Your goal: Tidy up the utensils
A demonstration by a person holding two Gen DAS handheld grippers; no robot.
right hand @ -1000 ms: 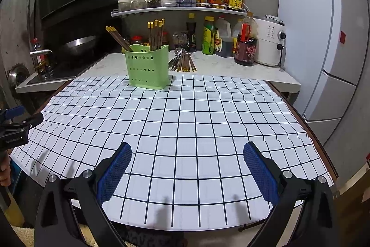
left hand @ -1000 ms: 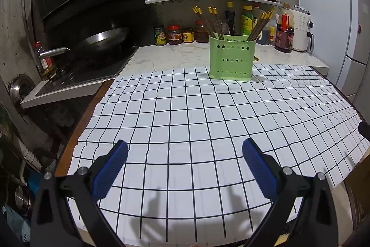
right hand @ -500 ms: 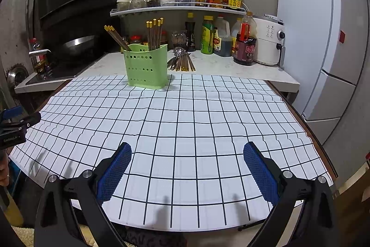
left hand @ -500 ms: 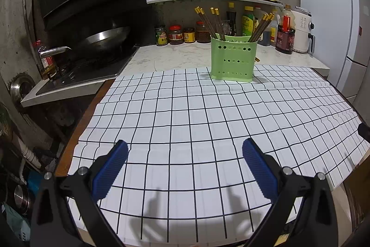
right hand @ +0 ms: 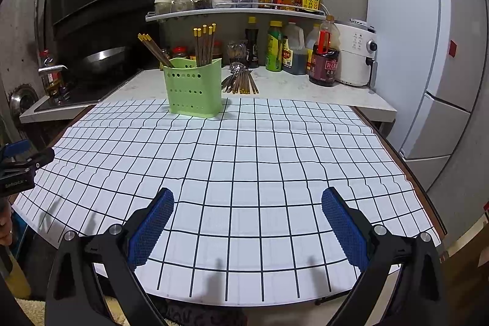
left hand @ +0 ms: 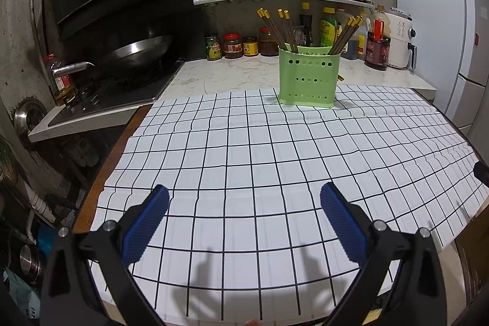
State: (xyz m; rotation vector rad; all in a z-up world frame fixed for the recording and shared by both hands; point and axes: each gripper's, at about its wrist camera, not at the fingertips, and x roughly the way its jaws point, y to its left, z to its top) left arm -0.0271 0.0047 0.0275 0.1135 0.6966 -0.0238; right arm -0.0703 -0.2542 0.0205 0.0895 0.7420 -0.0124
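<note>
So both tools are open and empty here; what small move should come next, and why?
Probably reach the right tool toward the loose pile of chopsticks and spoons on the marble counter beside the green perforated plastic holder; those remain unsorted.

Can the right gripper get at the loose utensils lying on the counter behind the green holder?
Probably yes: the right gripper is open and empty, and the loose utensils lie uncovered just right of the green holder.
</note>
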